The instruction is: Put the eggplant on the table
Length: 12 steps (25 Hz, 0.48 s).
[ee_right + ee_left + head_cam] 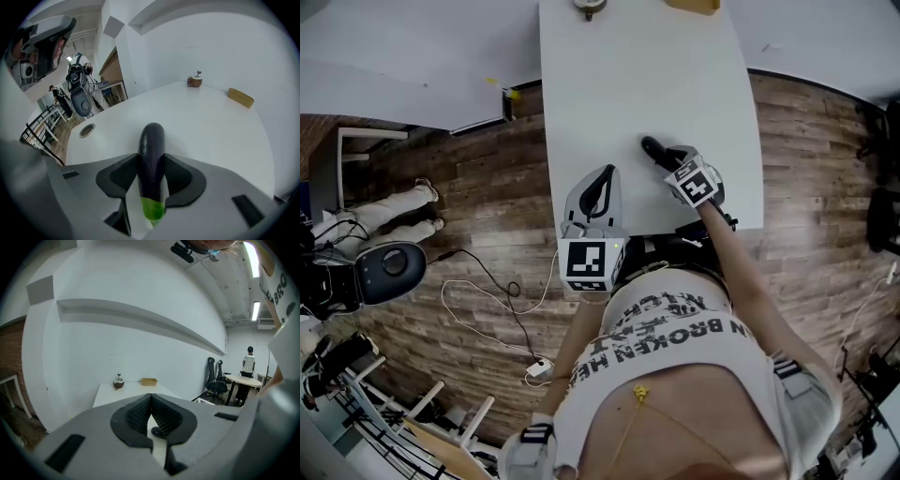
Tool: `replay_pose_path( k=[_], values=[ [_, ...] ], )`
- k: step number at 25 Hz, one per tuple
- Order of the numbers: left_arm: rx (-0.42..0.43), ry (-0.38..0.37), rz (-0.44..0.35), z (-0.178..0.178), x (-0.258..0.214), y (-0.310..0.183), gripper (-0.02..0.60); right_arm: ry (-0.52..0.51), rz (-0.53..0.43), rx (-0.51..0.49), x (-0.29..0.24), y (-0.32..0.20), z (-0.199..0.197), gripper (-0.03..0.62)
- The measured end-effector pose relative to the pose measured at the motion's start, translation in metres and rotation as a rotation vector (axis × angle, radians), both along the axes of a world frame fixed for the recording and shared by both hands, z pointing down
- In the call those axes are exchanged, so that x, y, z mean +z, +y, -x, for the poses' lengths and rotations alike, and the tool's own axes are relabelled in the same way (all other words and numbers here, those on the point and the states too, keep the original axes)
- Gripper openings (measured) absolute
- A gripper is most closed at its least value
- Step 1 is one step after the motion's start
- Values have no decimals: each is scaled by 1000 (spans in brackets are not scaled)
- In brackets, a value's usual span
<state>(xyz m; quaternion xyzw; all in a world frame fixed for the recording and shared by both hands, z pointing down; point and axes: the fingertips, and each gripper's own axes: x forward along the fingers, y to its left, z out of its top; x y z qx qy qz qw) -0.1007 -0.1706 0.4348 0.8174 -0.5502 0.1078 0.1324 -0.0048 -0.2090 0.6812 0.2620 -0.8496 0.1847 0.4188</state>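
Between the jaws of the right gripper (151, 161) sits the eggplant (151, 143), pinched at its sides by both pads. Its dark rounded end pokes out ahead of the fingertips over the white table (211, 122), while its green stem end is tucked back in the throat and partly hidden. No view settles whether the eggplant touches the tabletop. In the head view only its dark tip (652, 147) shows beyond that gripper (667, 159). The left gripper (150, 401) has its pads pressed together at the tips, with nothing held. A small dark shape seen through the slit behind them is too little to name. Far ahead of both grippers, at the table's end, stand a round brown object (194, 81) with a stalk and a tan tray (241, 97); the head view's upper edge cuts both off. Upside-down shirt print (684, 337) reads "BROKEN HE", the rest lost in folds.
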Motion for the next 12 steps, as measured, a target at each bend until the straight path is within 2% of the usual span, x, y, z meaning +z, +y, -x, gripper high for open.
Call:
replay_pose_path(
  k=[12],
  values=[
    [0,1,0,1,0,1,-11,-7,-1,-1,0,0,1,175]
  ],
)
